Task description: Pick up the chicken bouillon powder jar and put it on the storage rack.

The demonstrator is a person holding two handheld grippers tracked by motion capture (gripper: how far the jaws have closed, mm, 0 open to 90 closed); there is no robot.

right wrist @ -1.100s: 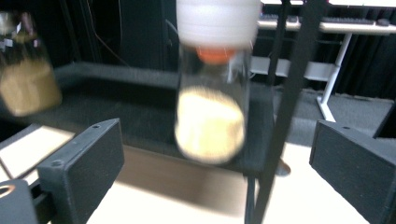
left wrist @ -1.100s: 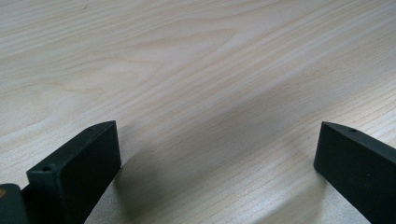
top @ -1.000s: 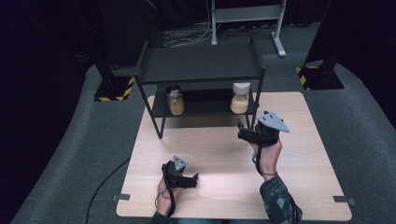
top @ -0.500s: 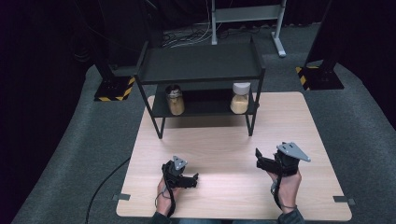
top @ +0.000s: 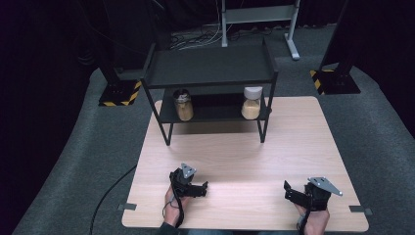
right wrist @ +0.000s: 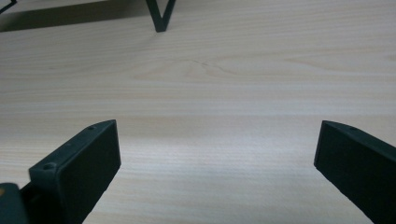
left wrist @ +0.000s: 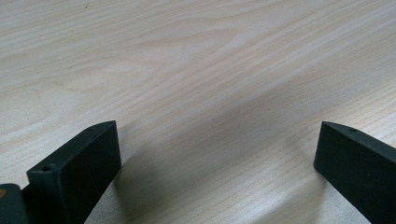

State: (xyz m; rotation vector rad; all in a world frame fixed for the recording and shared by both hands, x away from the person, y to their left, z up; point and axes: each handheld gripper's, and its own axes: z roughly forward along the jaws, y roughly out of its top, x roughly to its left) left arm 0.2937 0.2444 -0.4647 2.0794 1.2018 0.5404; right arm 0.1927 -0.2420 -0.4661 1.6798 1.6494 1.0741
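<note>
Two jars of yellowish grains stand on the lower level of a black shelf rack (top: pixel 210 66): a dark-lidded jar (top: pixel 183 105) on the left and a white-lidded jar (top: pixel 252 103) on the right. My left gripper (top: pixel 201 189) rests low over the wooden table (top: pixel 244 156) near its front edge, open, with only bare wood between its jaws (left wrist: pixel 217 140). At the front right, my right gripper (top: pixel 288 193) is open too, with nothing in it (right wrist: pixel 217 140). It faces the rack, one leg (right wrist: pixel 160 16) of which shows far ahead.
The rack takes up the far half of the table. Dark carpet surrounds the table, with black stands with yellow-black bases (top: pixel 117 93) at the far left and far right. A cable (top: pixel 110 188) trails off the table's left side.
My right gripper has pulled back from beside the white-lidded jar to the table's near right corner. The left gripper has stayed put.
</note>
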